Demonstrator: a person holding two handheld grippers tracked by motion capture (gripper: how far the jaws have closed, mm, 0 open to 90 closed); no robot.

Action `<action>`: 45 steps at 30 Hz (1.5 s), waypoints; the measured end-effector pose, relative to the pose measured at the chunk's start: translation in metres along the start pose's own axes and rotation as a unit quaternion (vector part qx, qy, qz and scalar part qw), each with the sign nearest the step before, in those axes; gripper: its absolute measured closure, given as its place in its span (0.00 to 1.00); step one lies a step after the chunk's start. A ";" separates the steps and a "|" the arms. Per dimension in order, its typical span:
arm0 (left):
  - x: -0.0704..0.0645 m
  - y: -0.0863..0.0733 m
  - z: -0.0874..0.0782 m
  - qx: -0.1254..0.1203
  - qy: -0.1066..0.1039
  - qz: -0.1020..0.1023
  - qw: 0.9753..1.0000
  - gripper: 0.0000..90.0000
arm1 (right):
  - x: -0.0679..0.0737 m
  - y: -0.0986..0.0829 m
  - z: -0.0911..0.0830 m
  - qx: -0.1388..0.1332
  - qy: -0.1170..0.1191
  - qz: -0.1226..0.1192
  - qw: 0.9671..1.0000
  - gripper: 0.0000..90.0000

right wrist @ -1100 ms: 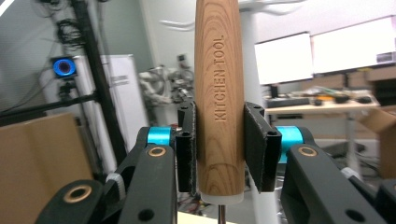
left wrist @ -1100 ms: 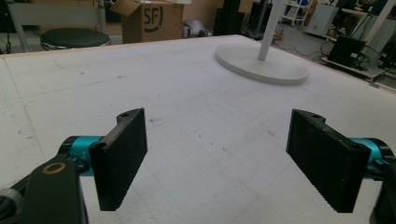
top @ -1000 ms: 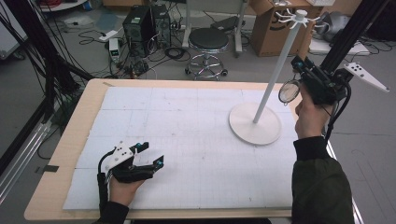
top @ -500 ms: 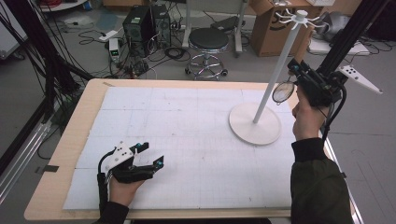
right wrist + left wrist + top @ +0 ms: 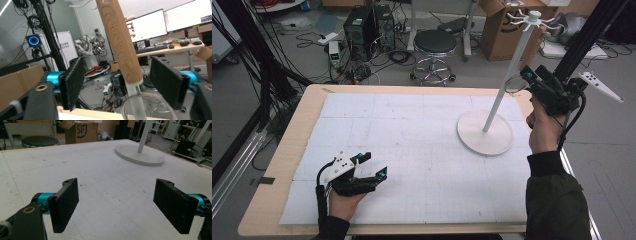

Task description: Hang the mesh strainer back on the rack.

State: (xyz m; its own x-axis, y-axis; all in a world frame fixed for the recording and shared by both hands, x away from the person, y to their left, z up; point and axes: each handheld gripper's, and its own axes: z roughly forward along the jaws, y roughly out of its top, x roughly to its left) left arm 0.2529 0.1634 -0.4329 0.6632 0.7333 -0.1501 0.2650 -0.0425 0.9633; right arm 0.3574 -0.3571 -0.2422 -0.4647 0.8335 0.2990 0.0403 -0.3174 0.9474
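Observation:
A white hook stand (image 5: 485, 134) rises from a round base at the table's right; its base (image 5: 140, 156) also lies ahead in the left gripper view. A utensil with a wooden handle (image 5: 120, 42) and a clear round ring head (image 5: 514, 84) is upright beside the pole. My right gripper (image 5: 528, 76) is raised next to it. Its jaws stand wide apart on either side of the handle, and the pads (image 5: 75, 82) do not touch it. The handle's top runs out of view, so what holds it cannot be told. My left gripper (image 5: 373, 164) rests open on the white mat with nothing between its jaws (image 5: 116, 202).
A white gridded mat (image 5: 412, 120) covers most of the wooden table. Behind the table stand a black stool (image 5: 435, 42), a cardboard box (image 5: 499, 30) and a computer tower (image 5: 362, 25). A black frame post (image 5: 587, 40) rises just behind my right hand.
My right gripper has risen and shifted slightly left toward the pole, and the ring head has moved with it. The left gripper has stayed still.

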 end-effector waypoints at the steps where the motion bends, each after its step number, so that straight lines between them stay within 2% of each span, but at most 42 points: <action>1: 0.000 0.000 0.000 -0.001 0.000 -0.001 1.000 0.23 | 0.000 -0.001 -0.002 0.000 0.004 -0.002 1.000 0.28; 3: 0.000 0.000 0.000 -0.002 -0.001 -0.001 1.000 0.23 | 0.000 -0.004 -0.004 0.003 0.000 -0.010 1.000 0.25; 5: -0.001 0.000 0.000 -0.001 0.000 0.000 1.000 0.23 | -0.001 -0.008 -0.005 0.013 0.022 -0.012 1.000 0.18; 9: -0.001 0.000 0.000 0.000 0.000 0.001 1.000 0.23 | -0.001 -0.016 -0.008 0.023 0.031 -0.024 0.999 0.18; 12: -0.001 0.000 0.000 0.001 0.001 0.001 1.000 0.23 | -0.001 -0.024 -0.011 0.027 0.036 -0.021 0.999 0.18; 16: 0.000 0.000 0.000 -0.001 0.002 0.001 1.000 0.23 | 0.002 -0.042 -0.019 0.047 0.049 -0.009 0.998 0.18; 23: -0.002 0.001 0.001 -0.003 0.001 0.004 1.000 0.23 | 0.008 -0.068 -0.027 0.069 0.065 -0.019 0.995 0.18; 28: -0.002 0.001 0.001 0.000 0.002 0.006 1.000 0.23 | 0.006 -0.080 -0.034 0.093 0.081 -0.020 0.992 0.17; 32: -0.003 0.001 0.000 -0.003 0.001 0.005 1.000 0.23 | 0.004 -0.092 -0.039 0.104 0.076 -0.021 0.991 0.17; 33: -0.002 0.001 0.000 -0.001 0.001 0.007 1.000 0.23 | 0.003 -0.094 -0.040 0.114 0.074 -0.020 0.991 0.17; 39: -0.003 0.001 0.001 -0.001 -0.001 0.006 1.000 0.23 | 0.003 -0.105 -0.047 0.126 0.087 -0.025 0.988 0.19; 45: -0.003 0.000 0.002 0.004 -0.002 0.009 1.000 0.23 | 0.004 -0.123 -0.053 0.153 0.102 -0.029 0.983 0.17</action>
State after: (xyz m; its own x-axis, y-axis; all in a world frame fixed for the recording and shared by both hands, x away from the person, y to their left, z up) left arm 0.2519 0.1598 -0.4327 0.6712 0.7292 -0.1329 0.2578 -0.0616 0.9642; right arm 0.3033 -0.3388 -0.3636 -0.6406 0.7280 0.2442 0.2580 -0.0955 0.9614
